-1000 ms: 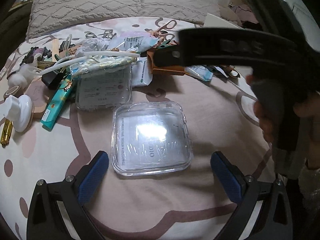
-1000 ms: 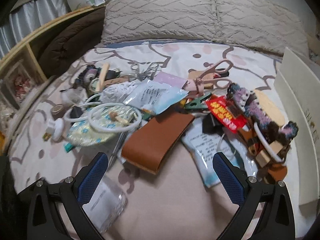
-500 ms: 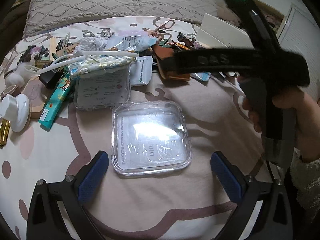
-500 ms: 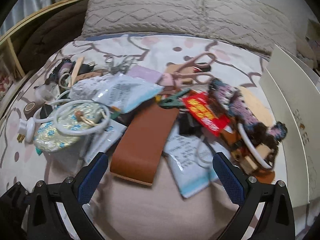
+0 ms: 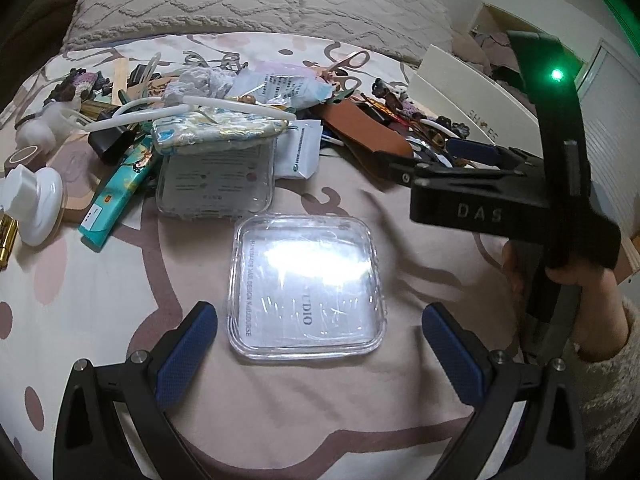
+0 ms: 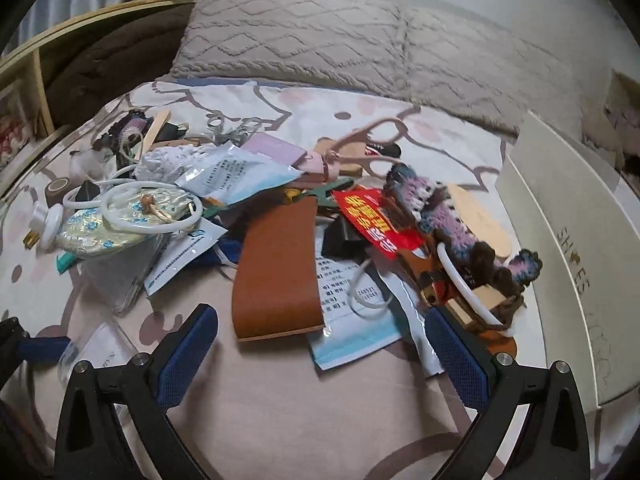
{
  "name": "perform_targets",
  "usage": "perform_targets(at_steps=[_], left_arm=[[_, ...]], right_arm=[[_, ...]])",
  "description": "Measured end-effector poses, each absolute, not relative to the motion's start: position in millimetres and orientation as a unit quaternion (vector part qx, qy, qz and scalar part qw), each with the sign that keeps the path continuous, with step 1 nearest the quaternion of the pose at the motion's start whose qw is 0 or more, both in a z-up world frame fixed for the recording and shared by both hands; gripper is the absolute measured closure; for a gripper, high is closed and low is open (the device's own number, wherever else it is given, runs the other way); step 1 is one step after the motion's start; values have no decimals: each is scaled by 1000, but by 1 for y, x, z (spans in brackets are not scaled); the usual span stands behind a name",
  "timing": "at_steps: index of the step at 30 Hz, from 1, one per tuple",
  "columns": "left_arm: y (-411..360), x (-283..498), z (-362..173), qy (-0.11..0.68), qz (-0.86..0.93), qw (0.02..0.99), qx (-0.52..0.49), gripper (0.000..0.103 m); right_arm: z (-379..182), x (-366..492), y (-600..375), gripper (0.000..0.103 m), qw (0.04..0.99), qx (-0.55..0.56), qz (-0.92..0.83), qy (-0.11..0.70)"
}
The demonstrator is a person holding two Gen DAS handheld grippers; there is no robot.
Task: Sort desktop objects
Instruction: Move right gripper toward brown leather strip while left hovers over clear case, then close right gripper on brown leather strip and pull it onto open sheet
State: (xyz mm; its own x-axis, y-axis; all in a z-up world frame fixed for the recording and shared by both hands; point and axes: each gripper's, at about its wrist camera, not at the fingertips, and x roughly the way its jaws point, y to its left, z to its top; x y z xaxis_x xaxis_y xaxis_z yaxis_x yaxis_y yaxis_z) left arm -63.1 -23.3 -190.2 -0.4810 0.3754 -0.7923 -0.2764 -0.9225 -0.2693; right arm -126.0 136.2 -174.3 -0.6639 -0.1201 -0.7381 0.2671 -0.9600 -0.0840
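Observation:
A clear square plastic case [image 5: 306, 288] with a printed card inside lies flat on the patterned bedspread, just ahead of my left gripper [image 5: 320, 352], which stands open and empty. A second clear case [image 5: 218, 178] lies beyond it under a floral pouch [image 5: 212, 130]. My right gripper [image 6: 322, 354] is open and empty, close in front of a brown leather strip [image 6: 278, 272] in the heap. A white paper packet [image 6: 352, 320], a red packet [image 6: 372, 220] and a crocheted piece [image 6: 448, 216] lie to the right of the strip. The right gripper's body [image 5: 516, 200] shows in the left wrist view.
A white shoebox lid [image 6: 560, 248] stands along the right. Grey pillows [image 6: 320, 36] lie at the back. A white suction knob [image 5: 36, 204], a teal box [image 5: 118, 192], pink scissors [image 6: 368, 148] and white rings lie in the heap. A hand [image 5: 576, 284] grips the right tool.
The right gripper has moved right and nearer to the brown strip and the packets. In the left wrist view it has swung away to the right. The left gripper has barely moved.

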Motion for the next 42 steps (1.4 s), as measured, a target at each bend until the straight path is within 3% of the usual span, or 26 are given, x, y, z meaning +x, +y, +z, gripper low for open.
perform_targets(at_steps=[1,3,9,17,42], left_arm=[[-24,-63,-190,-54,859,189,-473,0],[-24,-63,-190,-56,859,189,-473,0],[-24,-63,-189,-55,860,191,-471,0],[-24,-62,-190,-54,861,191,-468,2],[-24,-66,-190,-59,876,145,-456,10]], right_arm=[[-175,-126,135,6,109,395,-907,96],[-177,-128,133,26,113,399,-905,101],[-181,-127,133,54,131,401,-901,97],[-178,-110,143,54,175,414,-891,70],[-186,-6,186,54,192,440,-877,20]])
